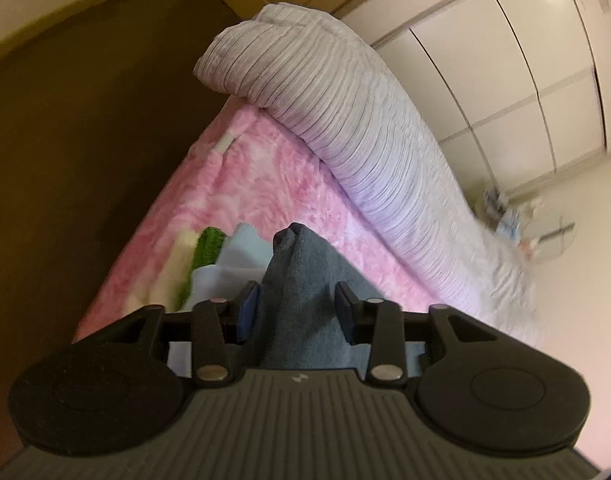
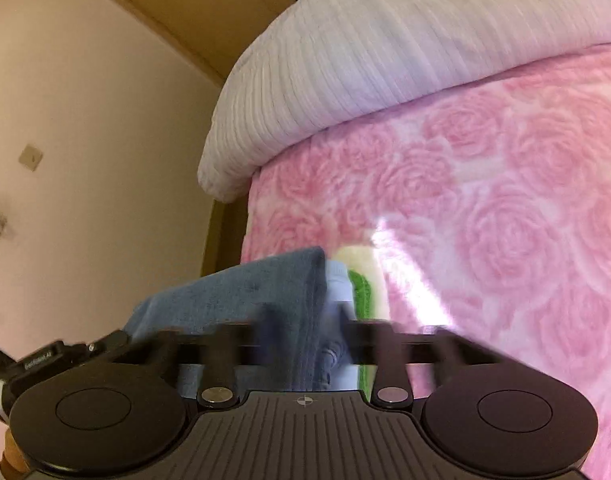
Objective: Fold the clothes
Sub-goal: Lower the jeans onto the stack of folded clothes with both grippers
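A grey-blue garment rises between the fingers of my left gripper; the jaws stand apart around its fold, with a gap on the right side. In the right wrist view the same blue garment lies between the blurred fingers of my right gripper, whose jaws also stand apart. Under it lie a pale blue cloth and a green and cream cloth, which also show in the right wrist view. All rest on a pink rose-patterned blanket.
A rolled white ribbed quilt lies along the blanket's far side. A dark brown headboard is at left. White wardrobe doors and a small fan stand beyond. A cream wall is at left.
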